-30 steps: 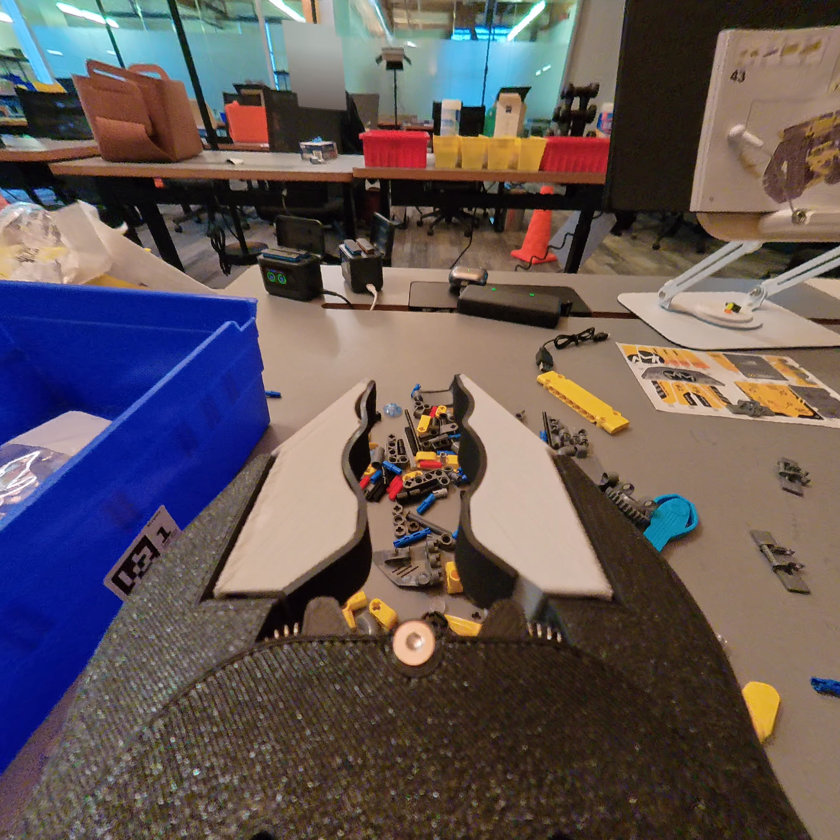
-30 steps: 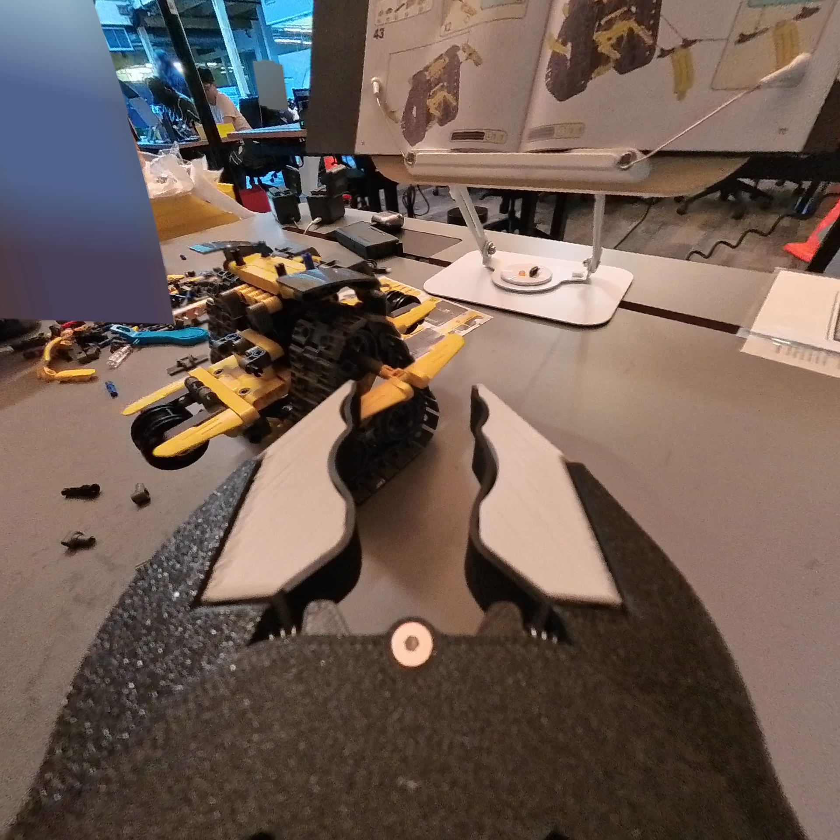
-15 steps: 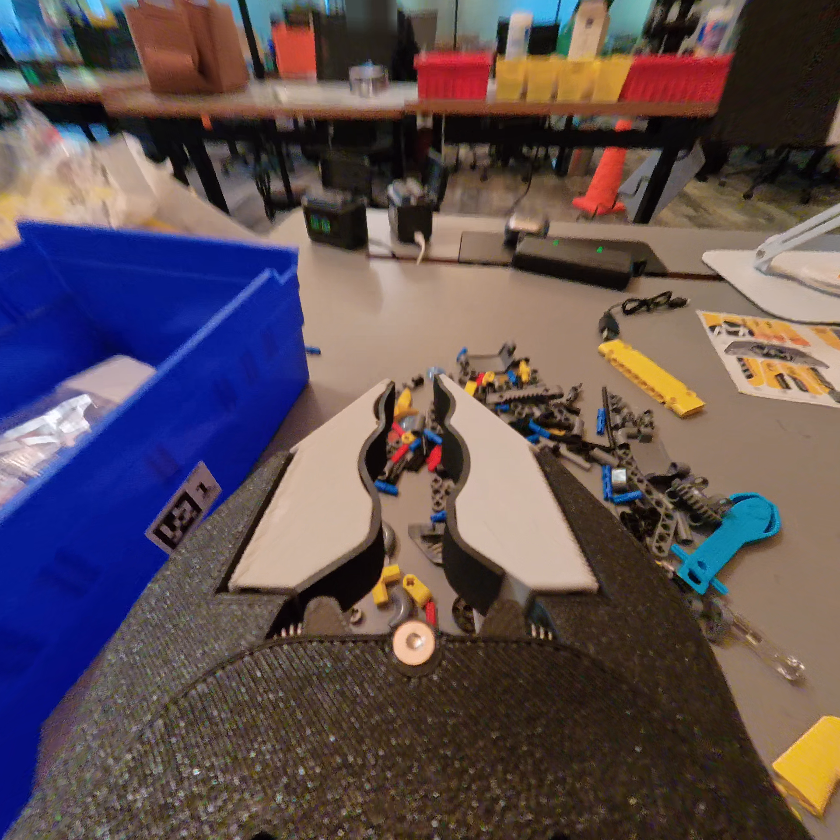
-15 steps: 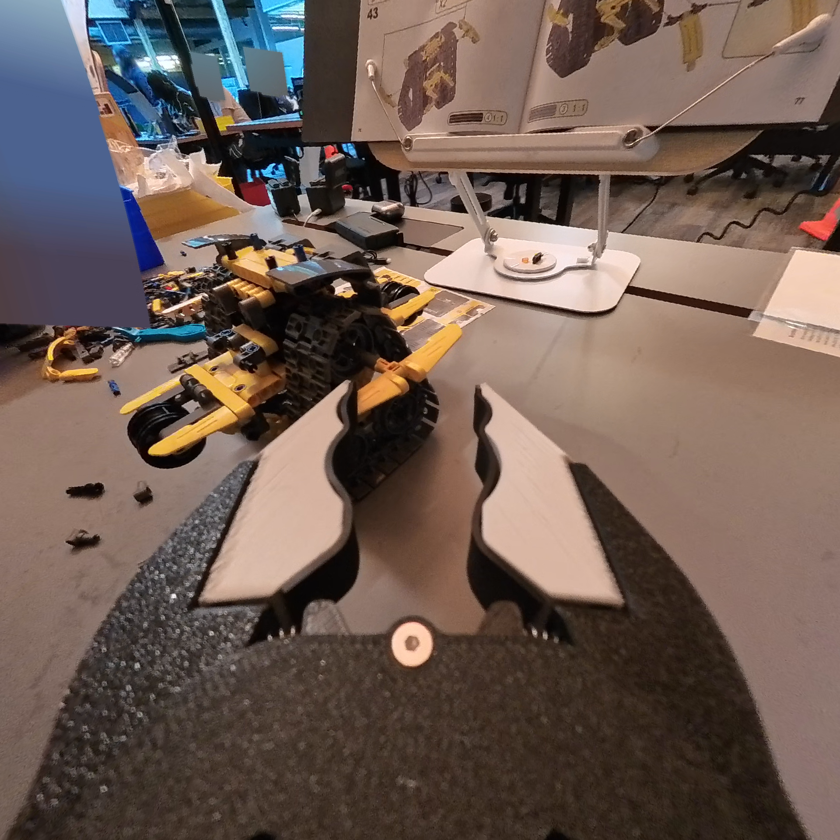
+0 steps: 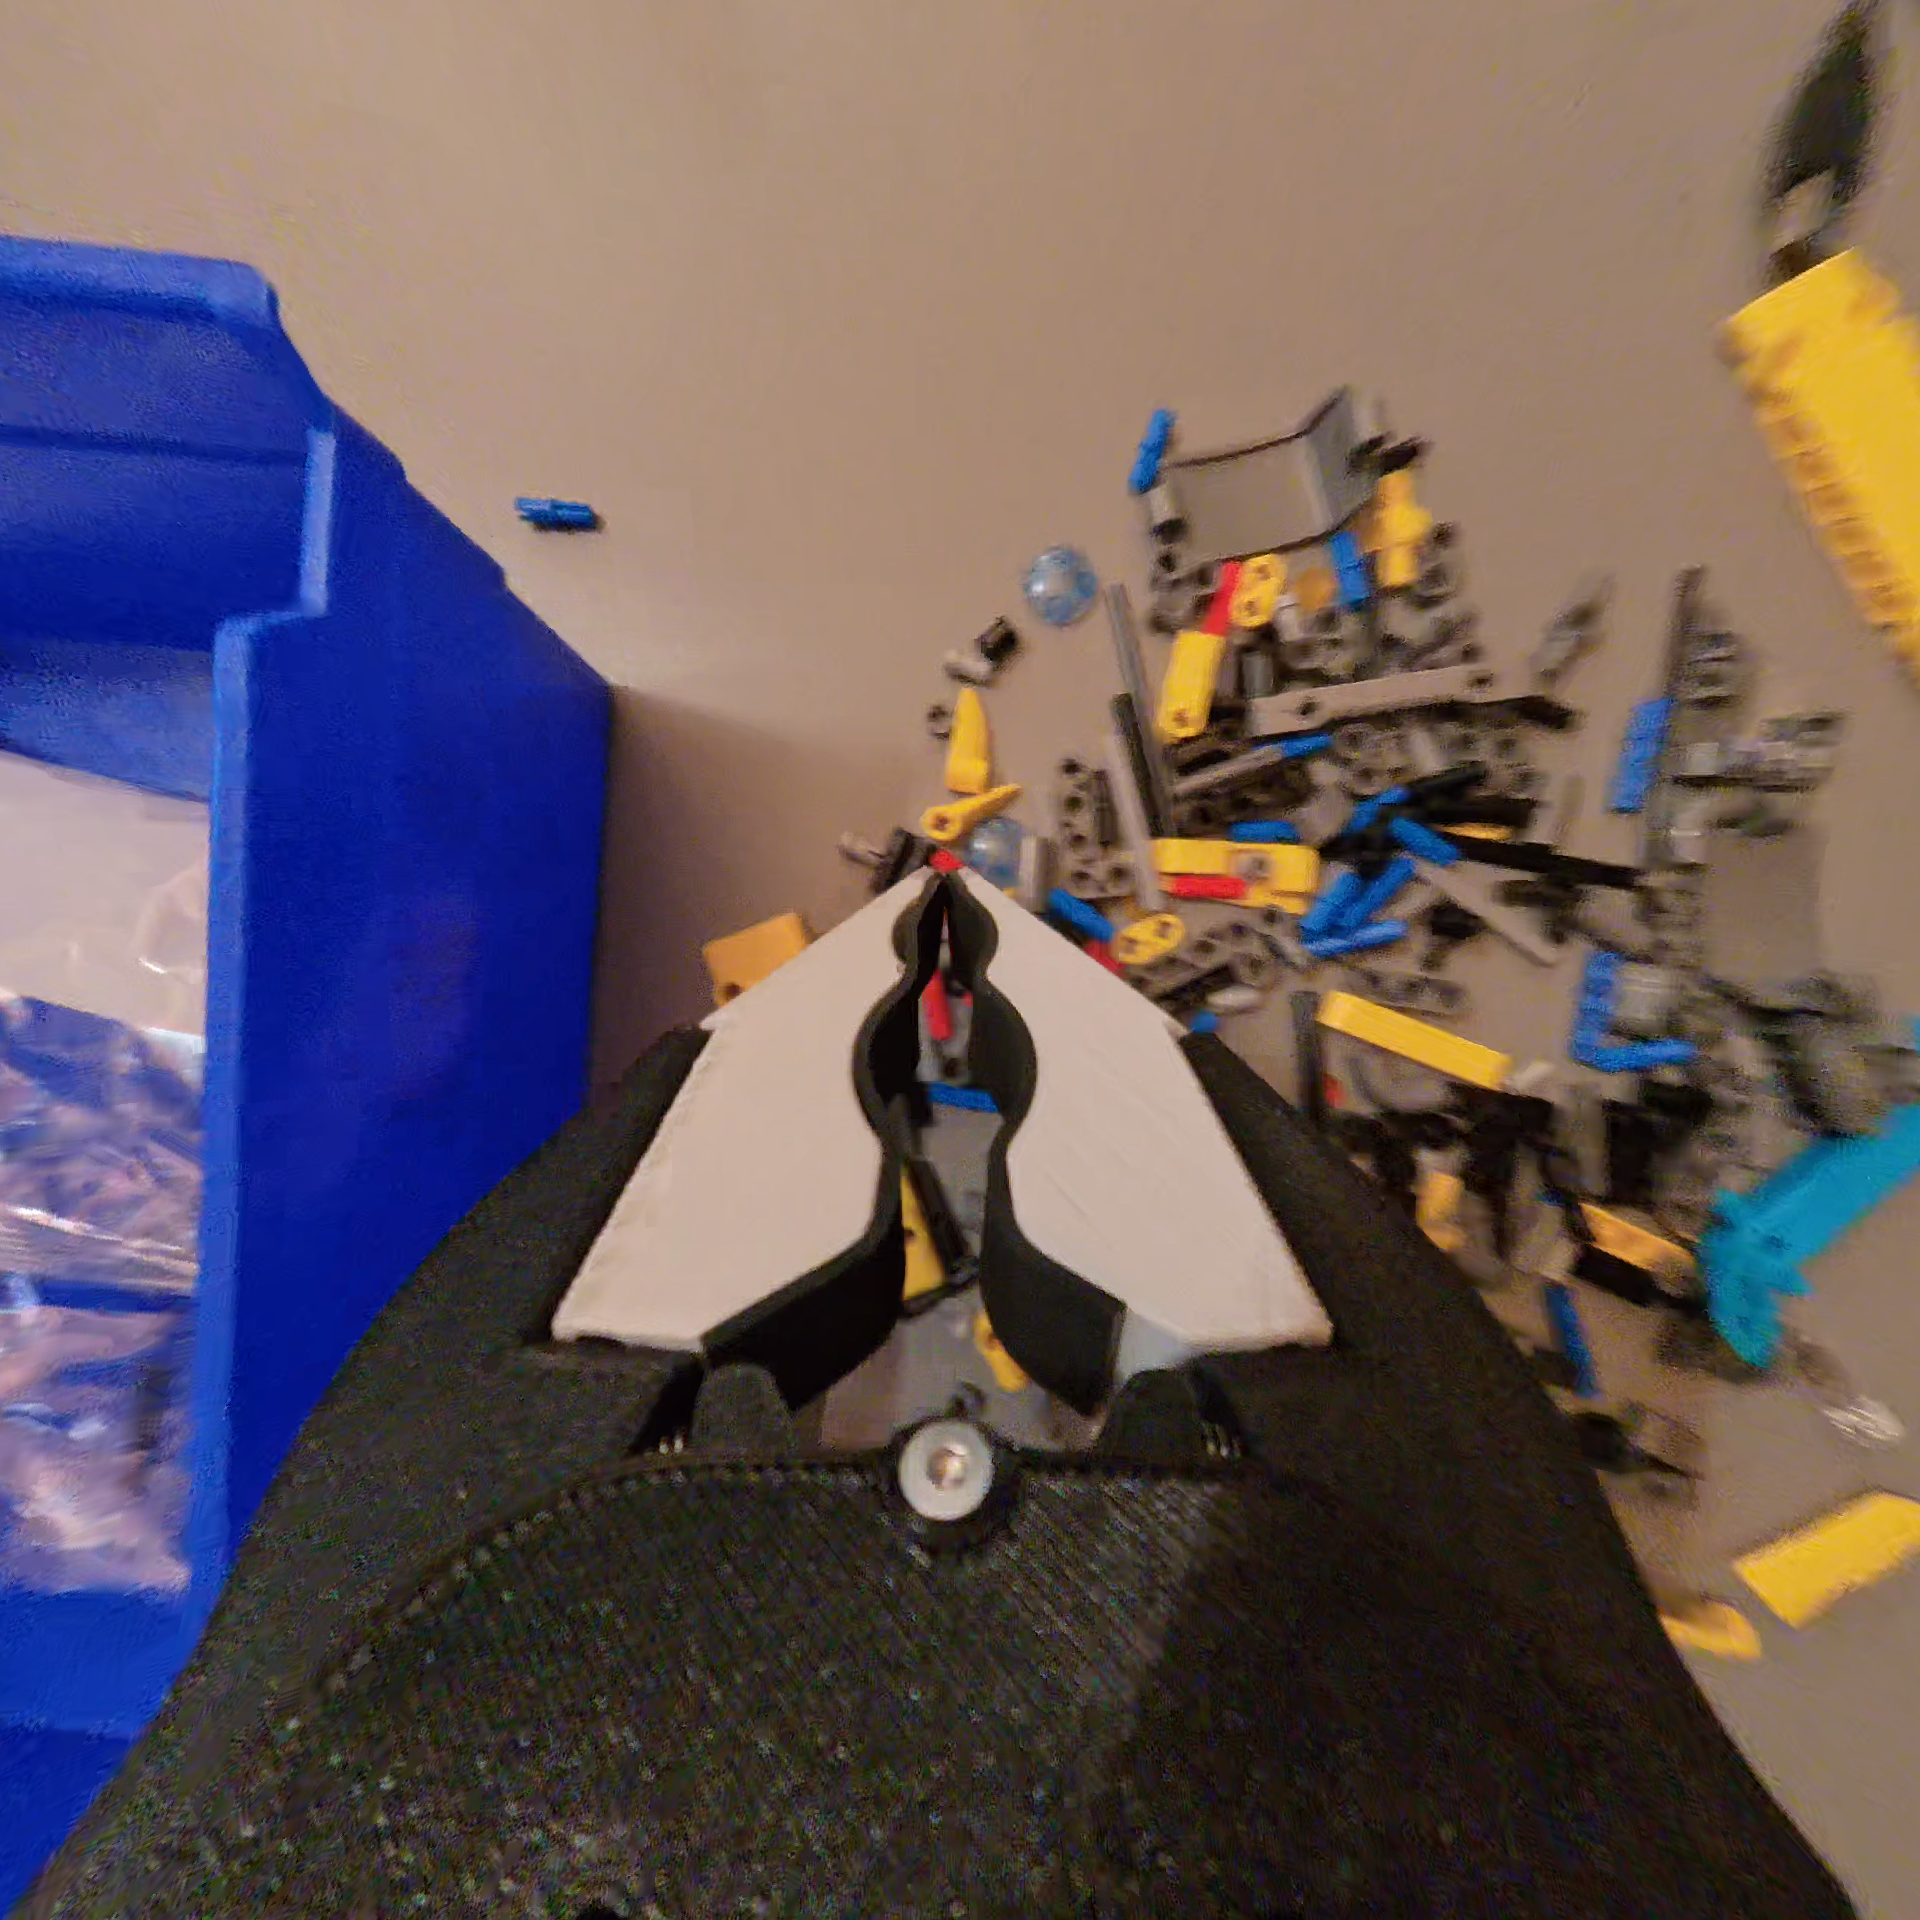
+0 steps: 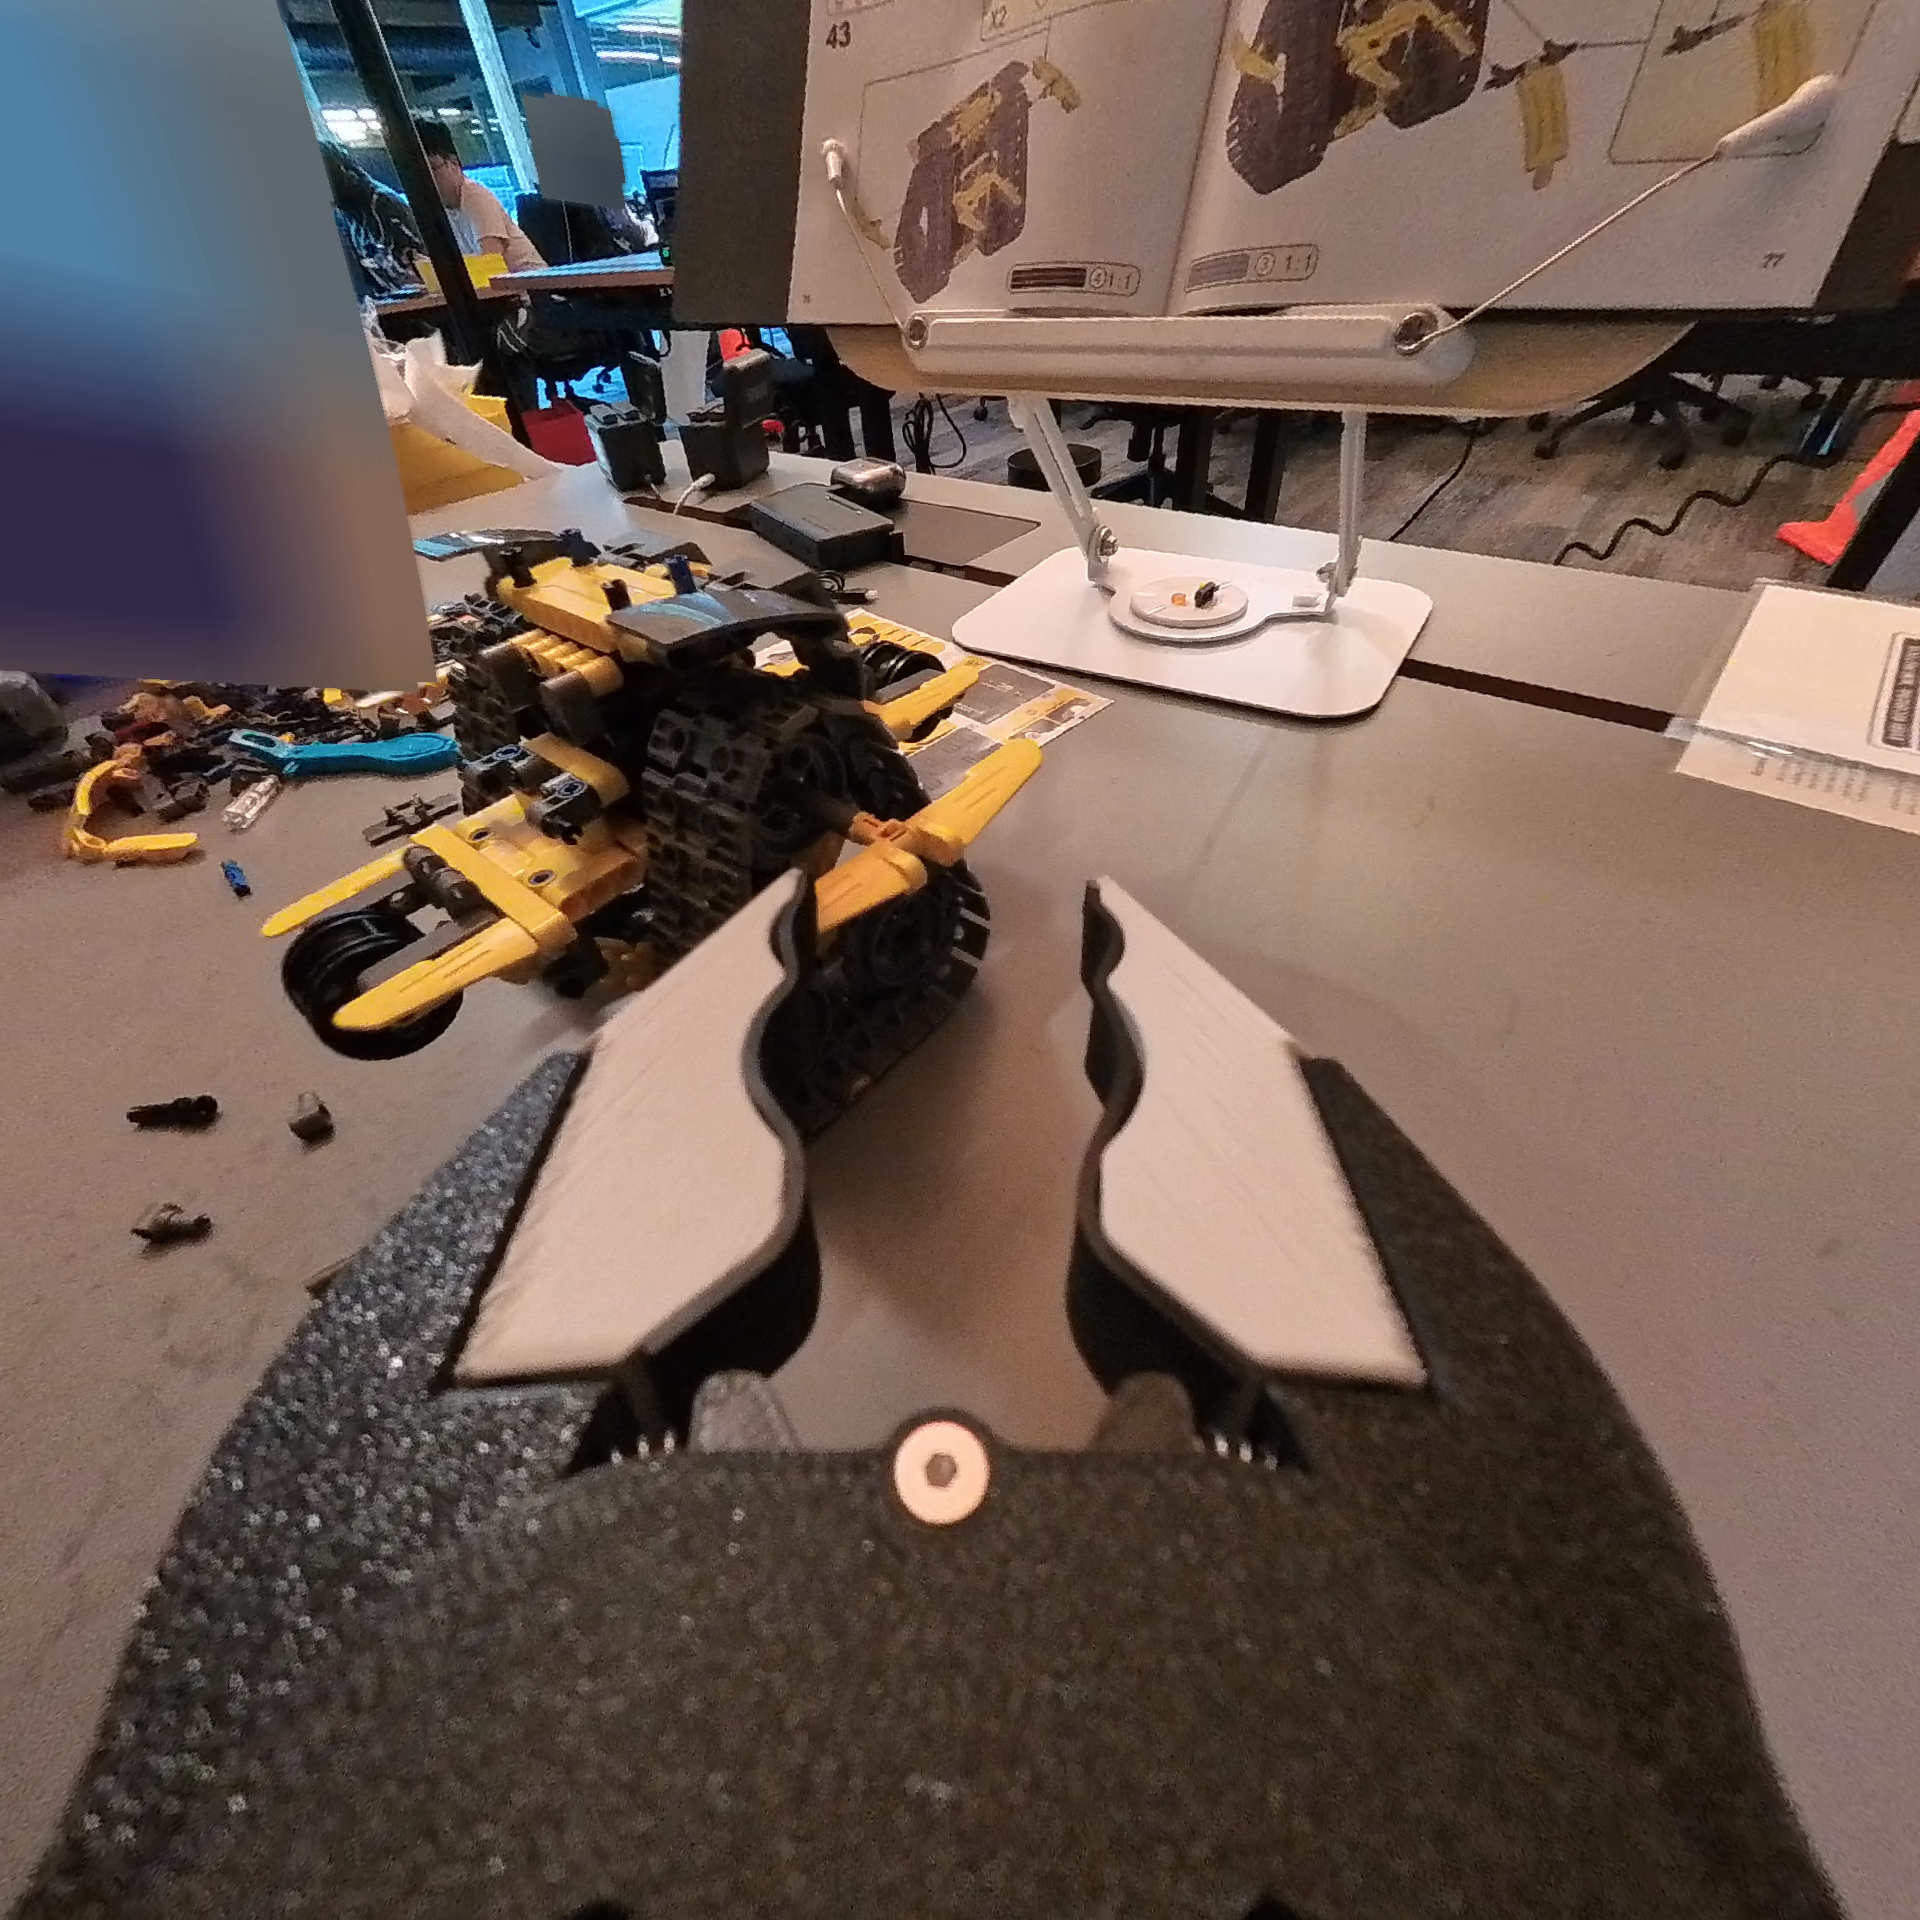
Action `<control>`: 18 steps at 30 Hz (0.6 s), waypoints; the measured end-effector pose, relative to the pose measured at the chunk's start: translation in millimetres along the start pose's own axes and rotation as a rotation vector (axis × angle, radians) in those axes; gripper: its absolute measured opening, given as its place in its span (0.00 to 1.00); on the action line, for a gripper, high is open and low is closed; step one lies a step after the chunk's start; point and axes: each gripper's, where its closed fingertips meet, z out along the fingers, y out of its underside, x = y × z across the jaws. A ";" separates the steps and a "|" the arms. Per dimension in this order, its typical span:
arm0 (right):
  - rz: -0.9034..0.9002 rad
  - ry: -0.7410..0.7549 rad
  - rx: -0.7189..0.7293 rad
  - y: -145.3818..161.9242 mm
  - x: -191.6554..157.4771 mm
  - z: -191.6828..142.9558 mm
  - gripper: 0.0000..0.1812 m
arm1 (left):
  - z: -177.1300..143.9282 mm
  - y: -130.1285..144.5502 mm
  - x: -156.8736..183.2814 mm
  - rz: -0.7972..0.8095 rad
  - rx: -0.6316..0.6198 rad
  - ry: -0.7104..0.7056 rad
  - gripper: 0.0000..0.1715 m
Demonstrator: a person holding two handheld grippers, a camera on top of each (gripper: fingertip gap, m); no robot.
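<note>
My left gripper (image 5: 943, 881) points down at the left edge of a pile of small loose building pieces (image 5: 1351, 831) on the grey table. Its tips are pinched together on a small red piece (image 5: 944, 860); more red shows in the gap behind the tips. My right gripper (image 6: 943, 888) is open and empty, low over the table. Its left finger (image 6: 665, 1143) is just in front of the rear track of a yellow and black tracked model vehicle (image 6: 644, 810). It does not touch the model.
A blue bin (image 5: 312, 831) holding plastic bags stands close on the left. A long yellow beam (image 5: 1839, 436) and a teal tool (image 5: 1808, 1236) lie at the pile's right. An instruction book on a white stand (image 6: 1195, 623) and a sticker sheet (image 6: 997, 707) lie behind the model. About 55 cm separates my left fingertips from my right. The long yellow beam (image 5: 1839, 436) lies some 20 cm from my left tips, 40 cm from my right tips.
My left gripper tilted down toward the pile, moved to its left edge and closed from open to pinched on the red piece. My right gripper stayed open and hardly moved.
</note>
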 end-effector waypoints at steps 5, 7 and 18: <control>-0.026 0.069 0.009 -2.3 9.8 -8.1 0.28 | 17.8 3.9 -26.0 0.014 -0.094 -0.085 0.01; -0.018 0.083 0.023 -5.2 13.5 -10.7 0.28 | 19.4 9.6 -30.4 0.006 -0.110 -0.090 0.02; 0.031 0.062 0.044 -7.8 15.1 -12.1 0.28 | 14.6 15.7 -19.1 -0.017 -0.084 0.020 0.07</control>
